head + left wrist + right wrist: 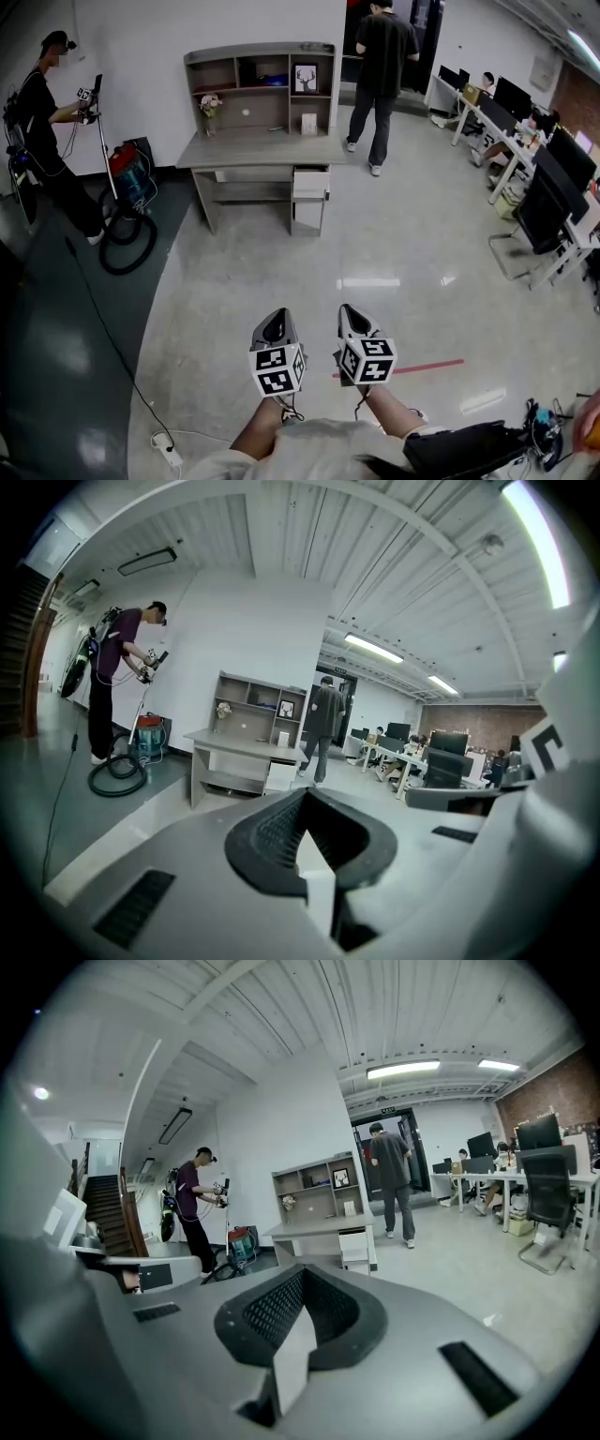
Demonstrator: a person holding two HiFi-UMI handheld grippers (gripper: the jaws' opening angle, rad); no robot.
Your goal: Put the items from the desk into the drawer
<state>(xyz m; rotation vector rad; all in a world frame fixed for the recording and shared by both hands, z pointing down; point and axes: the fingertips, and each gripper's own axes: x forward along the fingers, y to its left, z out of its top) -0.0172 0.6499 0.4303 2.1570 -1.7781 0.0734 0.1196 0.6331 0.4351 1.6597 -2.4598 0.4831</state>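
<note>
The grey desk [262, 147] with a shelf hutch stands far ahead by the white wall, its white drawer fronts [310, 184] under the right end. On it I see a flower vase [210, 105], a small white box [308, 123] and a framed picture [306, 78] on a shelf. My left gripper [275, 325] and right gripper [353, 320] are held side by side low in the head view, well short of the desk, both shut and empty. The desk [240, 743] shows beyond the left gripper [302, 795], and the desk [320, 1229] beyond the right gripper [300, 1273].
One person [380, 66] stands behind the desk's right end. Another person [45, 112] holds a pole at the left, beside a red and blue vacuum [127, 173] with its hose on the floor. Office desks with monitors [548, 187] line the right. A cable and power strip [169, 456] lie near my feet.
</note>
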